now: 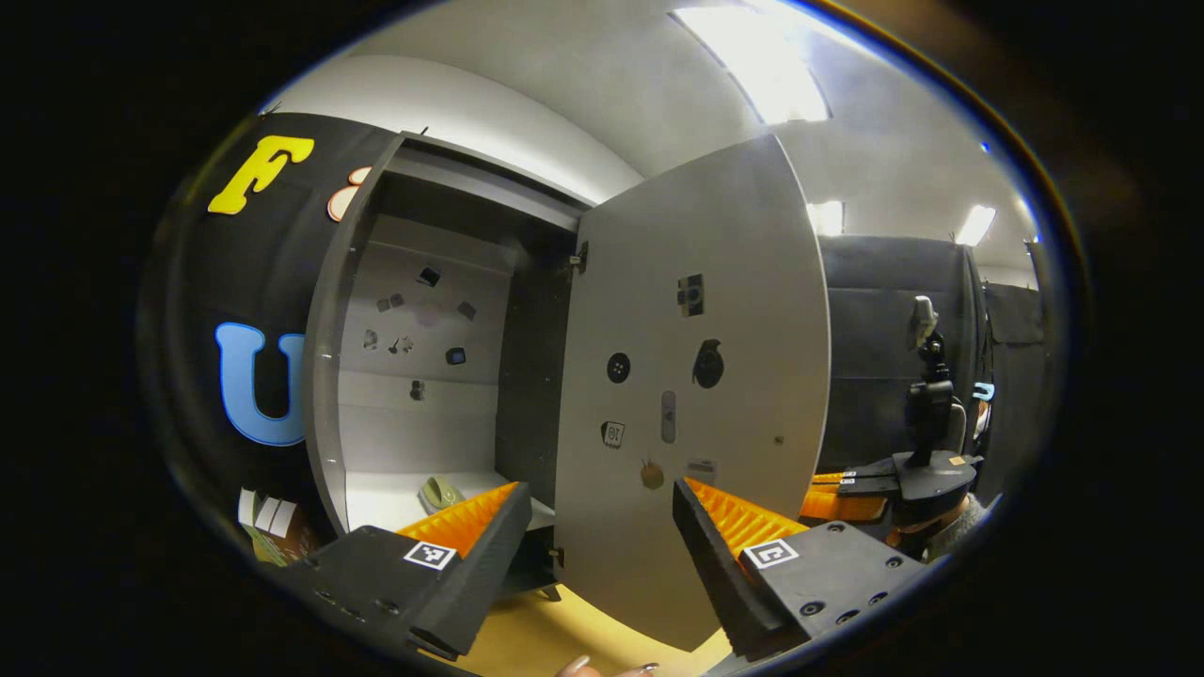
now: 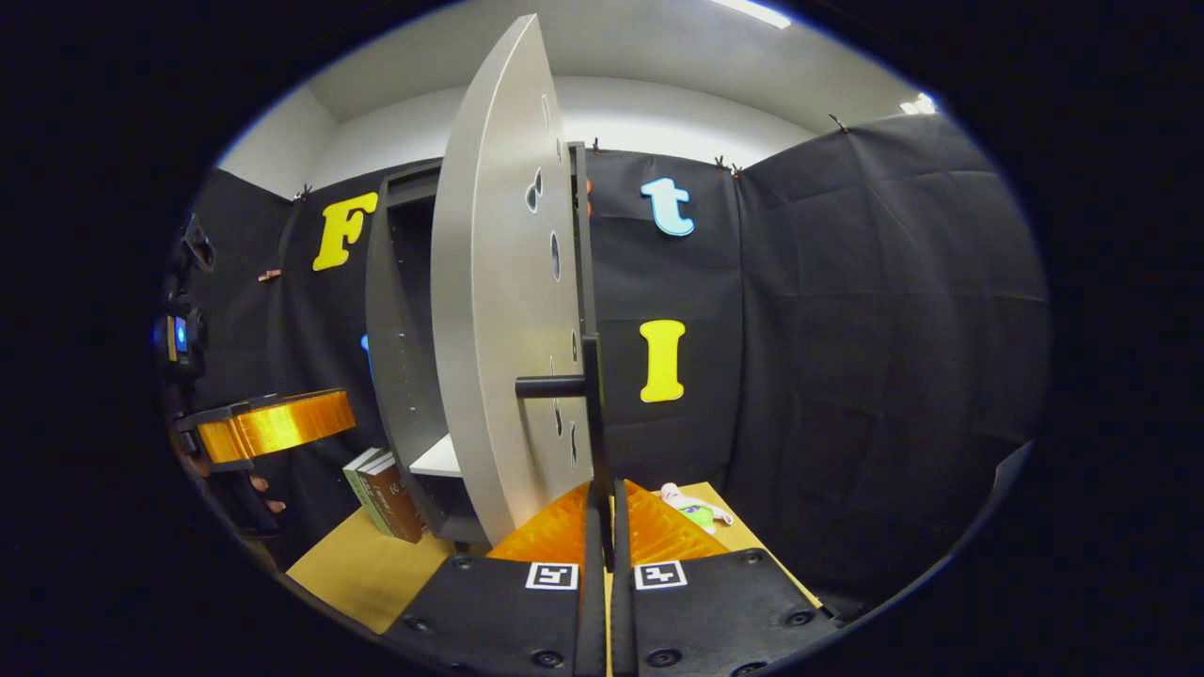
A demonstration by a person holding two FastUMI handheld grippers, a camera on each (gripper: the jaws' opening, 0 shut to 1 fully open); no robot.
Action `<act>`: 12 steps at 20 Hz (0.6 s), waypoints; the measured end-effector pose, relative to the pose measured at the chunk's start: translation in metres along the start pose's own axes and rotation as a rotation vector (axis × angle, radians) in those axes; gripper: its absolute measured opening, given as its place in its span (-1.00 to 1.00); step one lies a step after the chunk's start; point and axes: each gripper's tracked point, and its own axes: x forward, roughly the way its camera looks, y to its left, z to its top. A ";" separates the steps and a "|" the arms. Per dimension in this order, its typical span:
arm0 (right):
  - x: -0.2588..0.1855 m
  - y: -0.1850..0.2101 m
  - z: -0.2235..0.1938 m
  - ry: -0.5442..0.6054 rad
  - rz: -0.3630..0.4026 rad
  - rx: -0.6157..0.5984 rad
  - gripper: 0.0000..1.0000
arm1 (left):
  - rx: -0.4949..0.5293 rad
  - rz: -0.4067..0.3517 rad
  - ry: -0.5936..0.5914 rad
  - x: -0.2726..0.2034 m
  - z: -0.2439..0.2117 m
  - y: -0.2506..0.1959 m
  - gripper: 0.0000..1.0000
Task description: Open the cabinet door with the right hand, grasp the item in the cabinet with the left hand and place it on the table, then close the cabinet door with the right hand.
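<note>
A: In the left gripper view, where is the left gripper?

B: It is raised level in front of the cabinet, pointing at the lower edge of the cabinet door. The jaws stand wide apart and hold nothing; the door's bottom corner shows in the gap between them.

A: And the item?

B: A small pale greenish item lies on the white shelf at the bottom of the cabinet, just beyond the left gripper's left finger. It looks low and rounded; its kind cannot be told.

A: Room around it?

B: The door is swung far out to the right of the cabinet, so the cabinet's front is open. Small stickers dot its back wall and the door's inner face. Right of the door, the right gripper shows, farther off.

A: Now the right gripper view.

B: The right gripper points up along the door's edge. The jaws are nearly closed on the thin dark handle running down that edge; whether both press on it cannot be told.

A: What surrounds the door there?

B: Left of the door, the cabinet's dark side and white shelf show. Books lean on the worktop beside the cabinet, and the left gripper hovers farther left. Right of the door, a small toy lies on the worktop near the black cloth wall.
</note>
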 end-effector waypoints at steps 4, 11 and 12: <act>0.003 -0.009 0.002 -0.015 0.056 -0.014 -0.75 | 0.025 0.056 0.021 0.025 -0.005 0.016 0.90; -0.007 -0.027 0.012 -0.070 0.151 0.012 -0.64 | 0.019 0.082 0.069 0.071 -0.024 0.029 0.90; -0.010 -0.029 0.012 -0.074 0.152 0.007 -0.65 | 0.014 0.077 0.074 0.078 -0.026 0.032 0.90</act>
